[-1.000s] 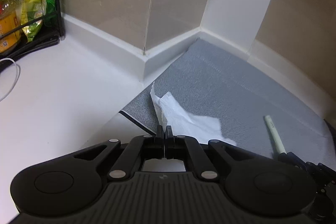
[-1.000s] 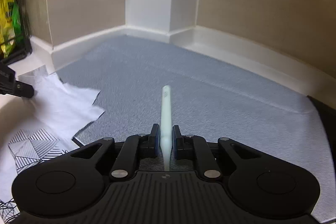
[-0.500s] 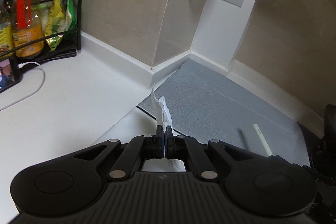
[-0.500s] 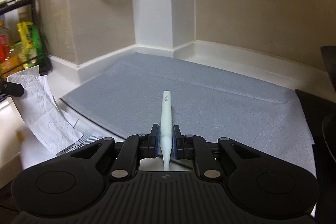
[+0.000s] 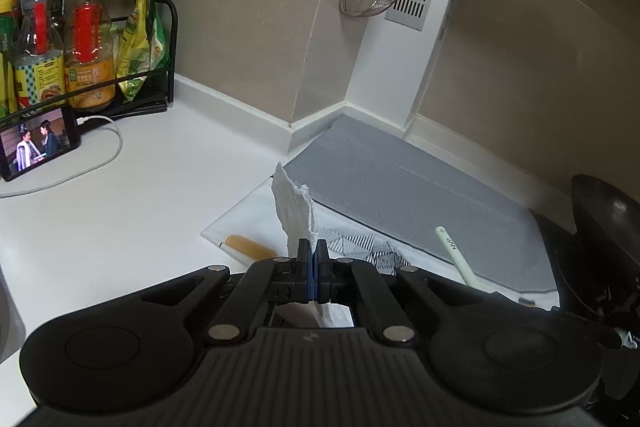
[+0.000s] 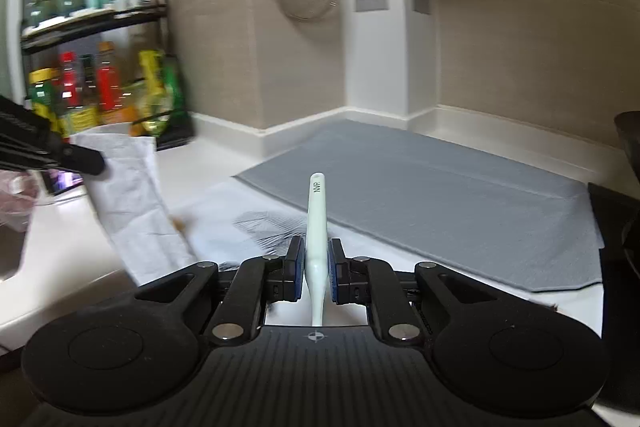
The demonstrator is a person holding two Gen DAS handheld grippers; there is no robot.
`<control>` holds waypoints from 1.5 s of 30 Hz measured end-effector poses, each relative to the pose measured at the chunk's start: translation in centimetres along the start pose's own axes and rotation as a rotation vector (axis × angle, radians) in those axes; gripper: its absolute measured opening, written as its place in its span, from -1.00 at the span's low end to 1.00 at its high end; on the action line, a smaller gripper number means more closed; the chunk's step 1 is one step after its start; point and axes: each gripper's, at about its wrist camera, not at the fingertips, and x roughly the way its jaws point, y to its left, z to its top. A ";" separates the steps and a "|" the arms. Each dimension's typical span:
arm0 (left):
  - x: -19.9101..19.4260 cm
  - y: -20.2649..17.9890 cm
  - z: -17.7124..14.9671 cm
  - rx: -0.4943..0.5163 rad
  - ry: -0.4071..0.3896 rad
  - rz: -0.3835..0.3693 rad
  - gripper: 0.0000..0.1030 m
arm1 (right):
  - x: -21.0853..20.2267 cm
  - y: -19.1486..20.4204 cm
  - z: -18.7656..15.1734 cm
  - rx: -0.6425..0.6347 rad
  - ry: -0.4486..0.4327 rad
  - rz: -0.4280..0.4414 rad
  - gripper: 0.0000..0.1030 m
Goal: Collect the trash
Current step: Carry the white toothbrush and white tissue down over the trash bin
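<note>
Left gripper (image 5: 311, 255) pinched a tissue (image 5: 294, 213), right gripper (image 6: 313, 267) clamped a pale stick (image 6: 316, 211); both held off the counter (image 5: 120, 211), likely for binning.

The left gripper (image 5: 311, 251) is hovering above the bench, its jaws pressing together on a tissue (image 5: 294, 215) that is hanging from them. The right gripper (image 6: 315, 259) is also sitting raised, its jaws clamping a pale stick (image 6: 316, 219) that is pointing straight forward. The left gripper is lying to the right one's left.
</note>
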 end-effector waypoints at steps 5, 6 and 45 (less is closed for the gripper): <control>-1.9 0.3 -2.1 0.023 0.030 -0.002 -1.00 | -2.6 2.1 -1.1 -0.024 0.007 0.059 -0.74; -2.3 0.4 -2.5 0.031 0.035 -0.005 -1.00 | -3.0 2.5 -1.3 -0.030 0.012 0.073 -0.73; 0.2 2.2 -19.8 0.097 0.401 0.107 -1.00 | -3.4 7.5 -15.8 -0.066 0.428 0.205 -0.73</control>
